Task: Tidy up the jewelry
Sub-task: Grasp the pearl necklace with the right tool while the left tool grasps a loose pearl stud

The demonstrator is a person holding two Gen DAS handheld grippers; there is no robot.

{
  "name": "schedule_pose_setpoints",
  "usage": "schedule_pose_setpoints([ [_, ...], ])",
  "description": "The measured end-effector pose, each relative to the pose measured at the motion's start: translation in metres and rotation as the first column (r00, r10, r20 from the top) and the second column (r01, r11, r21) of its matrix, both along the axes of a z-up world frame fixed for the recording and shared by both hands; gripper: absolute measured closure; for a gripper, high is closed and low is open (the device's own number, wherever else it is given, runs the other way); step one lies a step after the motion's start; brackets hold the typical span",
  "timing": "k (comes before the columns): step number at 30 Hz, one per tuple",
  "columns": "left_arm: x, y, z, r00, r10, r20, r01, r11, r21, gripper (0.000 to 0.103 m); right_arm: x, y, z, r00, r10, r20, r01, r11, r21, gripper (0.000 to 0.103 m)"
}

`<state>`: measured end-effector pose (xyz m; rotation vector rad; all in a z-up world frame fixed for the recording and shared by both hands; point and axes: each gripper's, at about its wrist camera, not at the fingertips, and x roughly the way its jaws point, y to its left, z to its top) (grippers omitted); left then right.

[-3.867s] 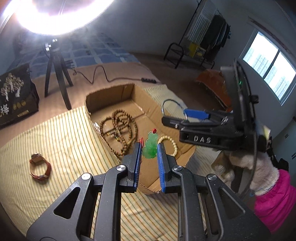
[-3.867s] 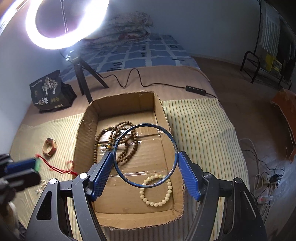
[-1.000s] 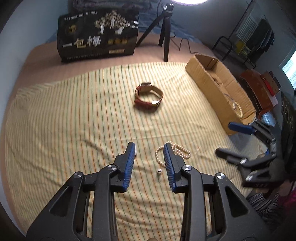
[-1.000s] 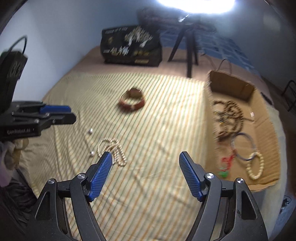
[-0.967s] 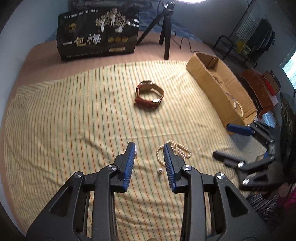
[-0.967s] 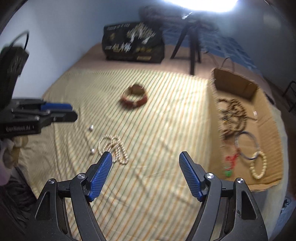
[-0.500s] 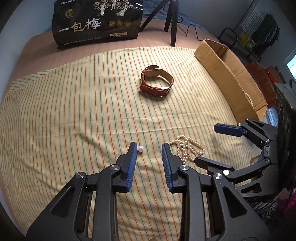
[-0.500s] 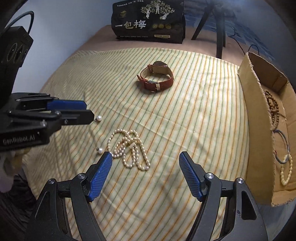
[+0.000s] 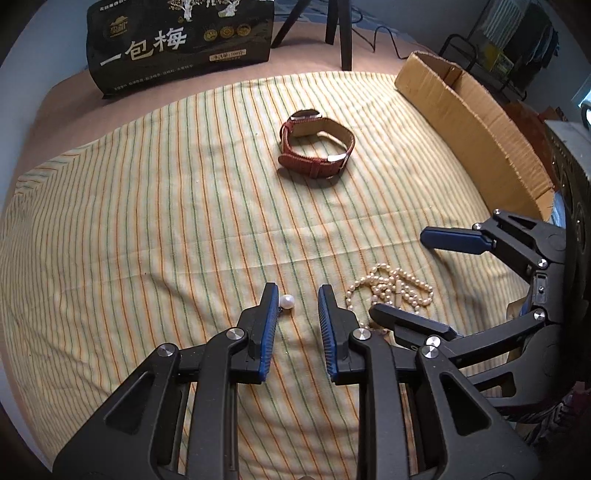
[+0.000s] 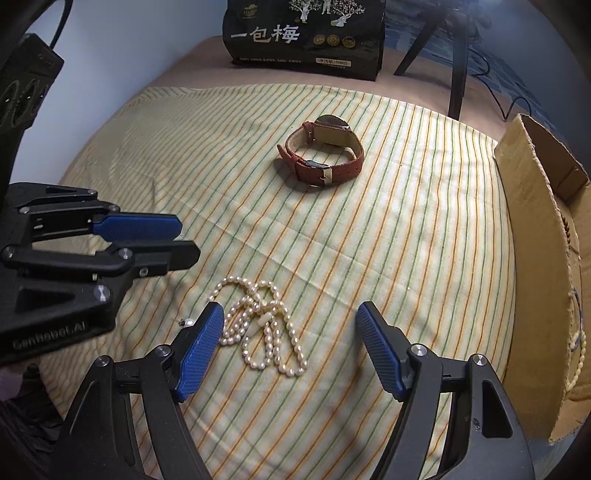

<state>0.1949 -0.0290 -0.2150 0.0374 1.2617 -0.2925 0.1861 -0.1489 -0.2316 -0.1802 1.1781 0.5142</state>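
A pearl necklace lies heaped on the striped cloth; it also shows in the left wrist view. My right gripper is open wide, its tips on either side of the necklace, low over it. My left gripper is open and empty; a loose pearl earring lies between its tips, next to the left finger. A second small earring lies by the right gripper's left finger. A red-strapped watch lies farther back, also in the right wrist view.
A cardboard box holding other jewelry stands along the right; it shows in the left wrist view too. A black printed bag and a tripod leg stand at the back. The striped cloth covers the surface.
Both grippers have moved forward and lower. The right gripper's tips now straddle the pearl necklace. The loose pearl now sits between the left gripper's tips. Both stay open.
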Motion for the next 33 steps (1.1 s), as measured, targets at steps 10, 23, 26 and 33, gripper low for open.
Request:
schedule_pose_setpoints([
  [10,0.005,-0.011,-0.014,0.999,-0.031,-0.007,0.032,0.999,0.036,0.088,-0.005,0.009,-0.002,0.998,0.05,0.027,-0.048,0.996,-0.069,0.032],
  [23,-0.002,-0.007,-0.007,0.999,-0.029,0.019,0.028,0.999,0.038,0.096,-0.005,0.012,0.002,0.995,0.094,0.018,-0.093,0.995,-0.031,0.094],
  [26,-0.004,-0.001,0.002,0.999,-0.013,0.038,0.012,1.0,0.023,0.096,-0.001,0.005,0.004,0.998,0.07,0.004,-0.07,0.998,0.005,0.097],
  [33,-0.003,0.009,0.028,0.995,0.029,0.096,-0.026,0.999,-0.028,0.096,-0.001,-0.013,0.024,0.999,0.029,0.038,-0.03,0.999,0.043,0.097],
])
